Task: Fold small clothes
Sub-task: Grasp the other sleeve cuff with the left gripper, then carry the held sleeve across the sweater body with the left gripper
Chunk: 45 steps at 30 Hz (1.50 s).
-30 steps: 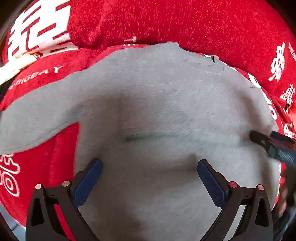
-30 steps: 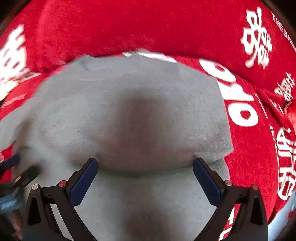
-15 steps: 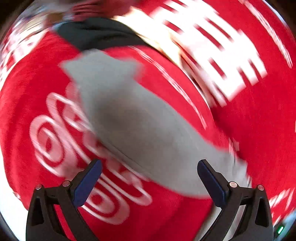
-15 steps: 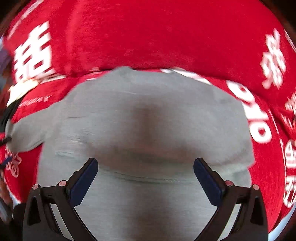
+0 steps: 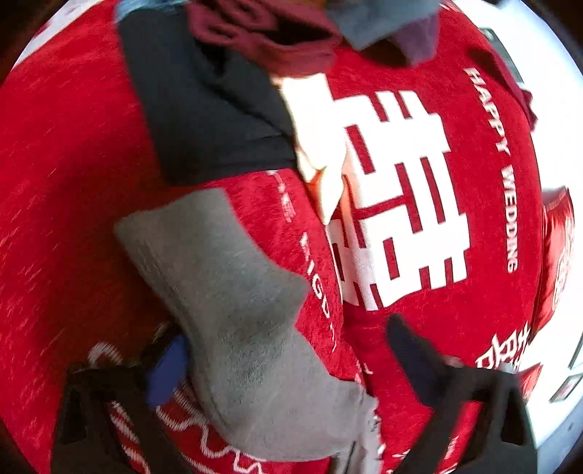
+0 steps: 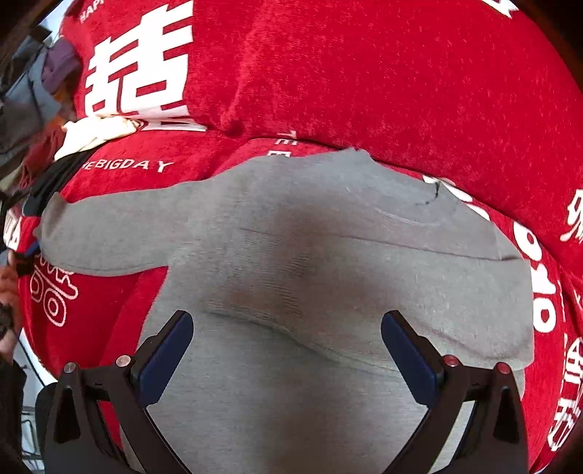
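Left jaws: our left gripper [image 5: 288, 364] has just been closing but there's a gap yet, with the grey sleeve [image 5: 233, 291] running up between the pads. It's blurry, so we can't tell if either pad actually presses the cloth.

Right jaws: our right gripper [image 6: 288, 346] is spread wide, hanging over the body of the grey top [image 6: 328, 291] and pinching nothing.

The top: it lies flat on the red blanket [image 6: 364, 73], a fold line crossing just ahead of the right pads, the neckline further out and one sleeve stretched off past the left-hand pad.

Writing near the left jaws: "HAPPY WEDDING" [image 5: 506, 175] runs in white out past the right-hand pad, next to a big white double-happiness character [image 5: 393, 204]. More white letters run just beside the sleeve, too smeared for us to read.

Writing near the right jaws: "THEBIGDAY" [image 6: 125, 166] sits beyond the sleeve, the first letters partly hidden, plus white characters off past the right-hand pad.

Other stuff: far ahead of the left jaws there's a dark garment [image 5: 204, 109] and a heap of maroon, blue-grey and purple clothes [image 5: 277, 32]. A cream cloth [image 5: 324, 182] lies over the big character.

In the way: a hand [image 6: 9, 288] shows at the frame edge past the sleeve end in our right view.
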Each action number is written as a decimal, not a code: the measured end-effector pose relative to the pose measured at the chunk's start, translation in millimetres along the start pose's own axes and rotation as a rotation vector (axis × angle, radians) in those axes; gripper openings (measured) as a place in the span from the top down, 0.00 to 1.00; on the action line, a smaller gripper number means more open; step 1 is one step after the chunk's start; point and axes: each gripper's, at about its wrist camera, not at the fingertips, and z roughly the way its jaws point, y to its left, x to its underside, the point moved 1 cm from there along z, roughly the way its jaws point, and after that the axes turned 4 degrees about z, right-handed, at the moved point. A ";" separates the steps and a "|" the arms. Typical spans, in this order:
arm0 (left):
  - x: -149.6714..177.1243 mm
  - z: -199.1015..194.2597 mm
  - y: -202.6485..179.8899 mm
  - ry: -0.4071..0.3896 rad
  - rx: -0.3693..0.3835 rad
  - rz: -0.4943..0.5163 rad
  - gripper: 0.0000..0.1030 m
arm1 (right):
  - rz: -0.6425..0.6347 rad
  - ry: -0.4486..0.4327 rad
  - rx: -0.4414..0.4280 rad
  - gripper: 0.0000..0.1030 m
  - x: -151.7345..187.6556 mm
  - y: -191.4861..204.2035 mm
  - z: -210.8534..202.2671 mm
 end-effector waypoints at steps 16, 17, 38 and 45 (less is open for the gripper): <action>4.0 11.7 24.6 0.084 0.059 -0.099 0.55 | -0.146 0.046 0.010 0.00 -50.2 99.4 65.8; 3.4 11.0 21.4 0.078 0.097 -0.097 0.48 | -0.153 0.050 0.009 0.00 -48.2 102.5 66.9; 3.7 13.6 16.7 0.043 -0.076 0.067 0.92 | -0.060 0.116 0.061 0.00 -71.0 99.7 108.7; -3.5 32.0 20.7 0.068 -0.026 0.000 0.91 | -0.111 0.113 0.088 0.00 -55.3 105.9 119.8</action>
